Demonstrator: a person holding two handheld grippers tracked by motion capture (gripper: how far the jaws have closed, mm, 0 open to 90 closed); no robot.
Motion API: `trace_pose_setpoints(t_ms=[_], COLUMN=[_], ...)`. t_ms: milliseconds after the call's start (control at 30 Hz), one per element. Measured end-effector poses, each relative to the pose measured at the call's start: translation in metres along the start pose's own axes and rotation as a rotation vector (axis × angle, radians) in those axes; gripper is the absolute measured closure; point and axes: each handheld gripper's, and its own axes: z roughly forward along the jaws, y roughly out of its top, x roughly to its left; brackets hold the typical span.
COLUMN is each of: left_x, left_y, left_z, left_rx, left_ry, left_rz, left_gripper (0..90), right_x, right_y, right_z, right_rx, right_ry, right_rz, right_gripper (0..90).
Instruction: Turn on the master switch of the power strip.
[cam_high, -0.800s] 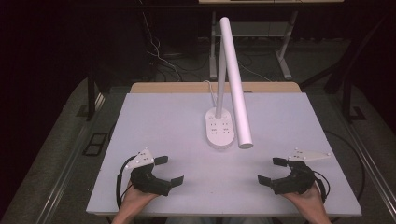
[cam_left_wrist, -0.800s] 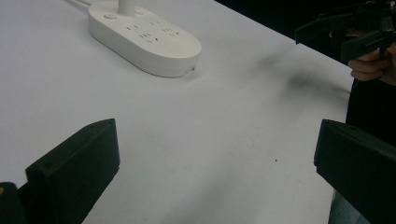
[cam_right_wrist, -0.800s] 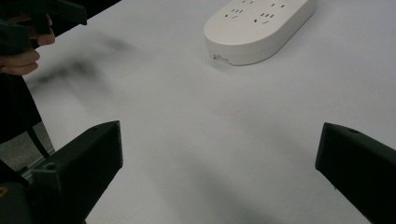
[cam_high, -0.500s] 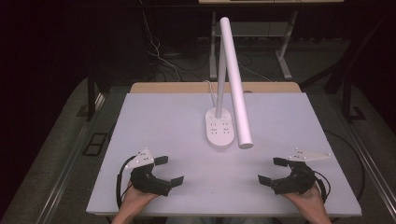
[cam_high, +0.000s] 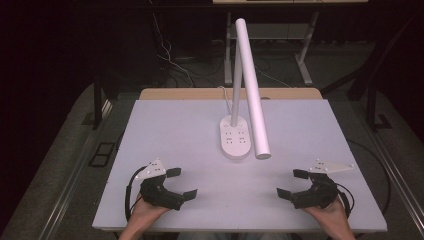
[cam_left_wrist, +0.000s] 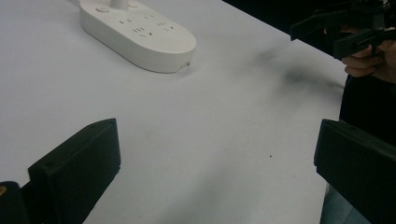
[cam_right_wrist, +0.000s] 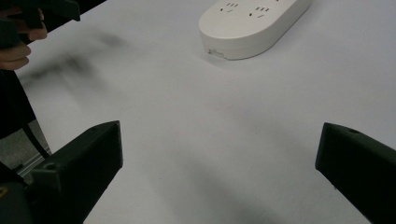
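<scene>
A white desk lamp stands mid-table: its oval base (cam_high: 235, 139) carries socket outlets, a thin post rises from it, and a long tube head (cam_high: 252, 90) slants down toward the front. The same base appears at the top of the left gripper view (cam_left_wrist: 140, 32) and the right gripper view (cam_right_wrist: 254, 23). My left gripper (cam_high: 181, 183) rests near the front left edge, open, nothing between its jaws. My right gripper (cam_high: 293, 183) rests near the front right edge, open and empty too. Both point inward toward the table's middle, well short of the lamp.
The pale table (cam_high: 175, 130) ends close behind both hands at the front. A wooden strip (cam_high: 170, 93) runs along its far edge. Cables and metal frame legs (cam_high: 305, 65) lie on the dark floor behind. Each gripper view shows the other hand's gripper (cam_left_wrist: 345, 28) (cam_right_wrist: 32, 14) far off.
</scene>
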Motion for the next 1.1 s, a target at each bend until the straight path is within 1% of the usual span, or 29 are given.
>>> trace_pose_setpoints(t_ms=[33, 67, 200, 233, 367, 533, 567, 733, 767, 1000, 1100], left_x=[0.000, 0.000, -0.001, -0.002, -0.002, 0.001, 0.000, 0.001, 0.001, 0.005, 0.006], left_y=[0.001, 0.001, 0.004, 0.005, 0.008, 0.013, 0.014, 0.020, 0.021, 0.032, 0.035], left_z=[0.001, 0.001, 0.002, 0.002, 0.003, 0.003, 0.004, 0.006, 0.006, 0.006, 0.006], left_rx=[0.011, 0.011, 0.027, 0.032, 0.046, 0.060, 0.061, 0.079, 0.081, 0.089, 0.090], left_ry=[-0.009, -0.009, -0.021, -0.025, -0.018, -0.017, -0.018, -0.020, -0.020, -0.017, -0.019], left_rz=[-0.009, -0.009, -0.006, 0.002, 0.012, 0.016, 0.011, 0.018, 0.024, 0.030, 0.035], left_gripper=[0.0, 0.0, 0.0, 0.0, 0.0, 0.0, 0.0, 0.0, 0.0, 0.0, 0.0], right_x=[0.000, 0.000, 0.001, 0.001, 0.002, 0.001, 0.000, -0.001, -0.001, -0.002, -0.002], right_y=[0.000, 0.000, 0.000, 0.000, -0.001, -0.001, -0.001, -0.001, -0.001, -0.002, -0.002], right_z=[0.000, 0.000, 0.000, 0.000, 0.000, -0.001, -0.002, -0.004, -0.004, -0.004, -0.004], right_rx=[0.002, 0.003, 0.005, 0.006, 0.007, 0.002, 0.001, -0.001, -0.002, -0.003, -0.003], right_ry=[0.000, 0.001, 0.008, 0.008, 0.010, 0.010, 0.008, 0.005, 0.005, 0.006, 0.005], right_rz=[0.000, -0.002, -0.005, -0.007, -0.006, -0.006, -0.007, 0.003, 0.001, 0.001, 0.000], right_gripper=[0.3, 0.2, 0.2, 0.2, 0.2, 0.2, 0.2, 0.2, 0.2, 0.2, 0.2])
